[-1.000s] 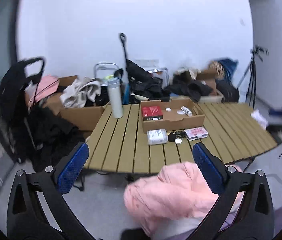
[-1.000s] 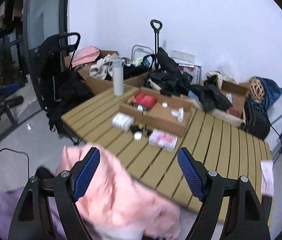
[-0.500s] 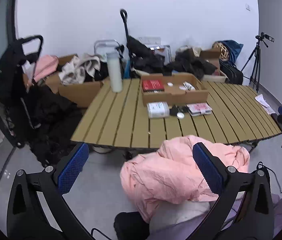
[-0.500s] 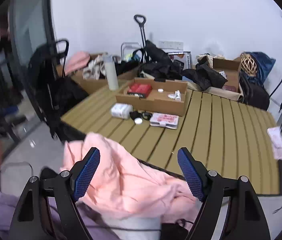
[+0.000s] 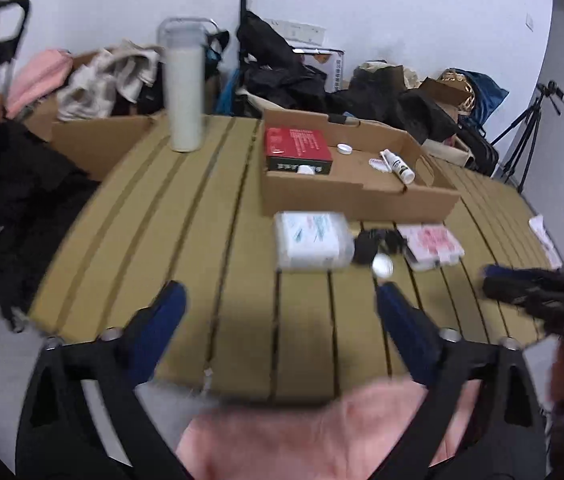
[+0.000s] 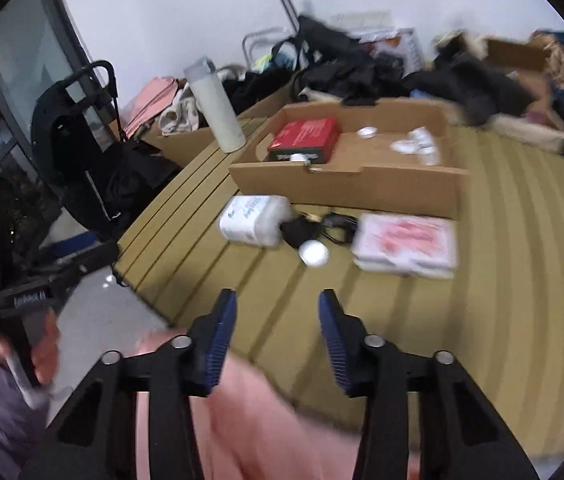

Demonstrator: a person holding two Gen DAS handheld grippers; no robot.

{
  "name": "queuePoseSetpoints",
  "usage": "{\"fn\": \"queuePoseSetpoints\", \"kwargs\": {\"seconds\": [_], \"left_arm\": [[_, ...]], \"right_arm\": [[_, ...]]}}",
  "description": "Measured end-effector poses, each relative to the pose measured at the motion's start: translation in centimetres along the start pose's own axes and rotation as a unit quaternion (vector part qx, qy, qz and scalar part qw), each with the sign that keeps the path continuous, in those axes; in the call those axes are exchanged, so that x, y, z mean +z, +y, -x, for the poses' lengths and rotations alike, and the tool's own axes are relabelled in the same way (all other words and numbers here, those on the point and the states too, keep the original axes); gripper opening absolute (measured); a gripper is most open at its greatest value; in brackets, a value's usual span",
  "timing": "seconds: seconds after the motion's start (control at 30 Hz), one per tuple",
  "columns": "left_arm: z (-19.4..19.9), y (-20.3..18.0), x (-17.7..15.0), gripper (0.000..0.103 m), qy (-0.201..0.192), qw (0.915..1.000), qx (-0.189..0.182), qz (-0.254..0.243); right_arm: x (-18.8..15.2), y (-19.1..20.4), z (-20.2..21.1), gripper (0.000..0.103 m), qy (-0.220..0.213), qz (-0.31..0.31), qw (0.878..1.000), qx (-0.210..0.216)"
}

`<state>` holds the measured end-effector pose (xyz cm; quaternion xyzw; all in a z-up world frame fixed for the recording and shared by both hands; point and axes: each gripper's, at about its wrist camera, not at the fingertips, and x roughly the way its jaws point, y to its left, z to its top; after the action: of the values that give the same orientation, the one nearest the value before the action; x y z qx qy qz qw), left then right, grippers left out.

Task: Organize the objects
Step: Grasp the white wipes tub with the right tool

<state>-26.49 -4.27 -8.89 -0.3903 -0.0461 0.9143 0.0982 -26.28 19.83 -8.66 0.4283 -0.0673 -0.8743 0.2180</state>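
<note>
Two grippers over the near edge of the slatted table (image 5: 210, 216), both aimed down at it. Left gripper (image 5: 280, 312) fairly wide, jaws closing, nothing between the blue pads, just bare slats. Right gripper (image 6: 278, 332) narrower, jaws closing too, also empty. Both pretty blurry, so hard to say more.

Used the cardboard tray (image 5: 358, 196) as the landmark. Sat about mid-table. Inside it: red box (image 5: 296, 148) at the left end, small white cap (image 5: 344, 149) near the middle, little white tube (image 5: 398, 165) toward the right end. Just in front of the tray, on the slats: white pack (image 5: 310, 240) lying flat, then a black tangled thing (image 5: 374, 242) right beside it, a small white round cap (image 5: 382, 266) touching or nearly touching that, and a pink-and-white packet (image 5: 430, 246) off to the right. Couldn't make out what the black thing was.

Tall white bottle (image 5: 183, 88) upright, left of the tray and further back, near the far edge. Behind the tray, off the table: boxes and heaps of dark clothes (image 5: 282, 76). Tripod (image 5: 530, 132) far right of the tray.

Pink cloth (image 5: 322, 432) bunched at the near edge, below both grippers, not gripped by either. Hand (image 6: 42, 356) on the left gripper's handle visible at the left in the right view.
</note>
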Motion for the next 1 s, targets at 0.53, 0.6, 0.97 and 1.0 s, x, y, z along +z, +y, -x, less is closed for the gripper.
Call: {"fn": "queuePoseSetpoints", "kwargs": {"seconds": [0.53,0.6,0.97,1.0], "left_arm": [[-12.3,2.9,1.9,0.031,0.064,0.986,-0.122,0.094],[-12.0,2.7,2.0,0.026,0.069,0.9865,-0.113,0.097],[2.1,-3.2,6.4,0.026,-0.002,0.9883,-0.147,0.043],[3.0,-4.1,6.9,0.026,-0.007,0.9873,-0.154,0.038]], "right_arm": [[6.3,-2.5,-16.5,0.04,0.056,-0.076,0.992,0.083],[6.4,-1.8,-16.2,0.038,0.059,-0.065,0.994,0.072],[8.2,2.0,-0.9,0.037,-0.058,-0.047,0.993,0.087],[8.3,2.2,1.6,0.037,-0.079,-0.045,0.993,0.082]]}}
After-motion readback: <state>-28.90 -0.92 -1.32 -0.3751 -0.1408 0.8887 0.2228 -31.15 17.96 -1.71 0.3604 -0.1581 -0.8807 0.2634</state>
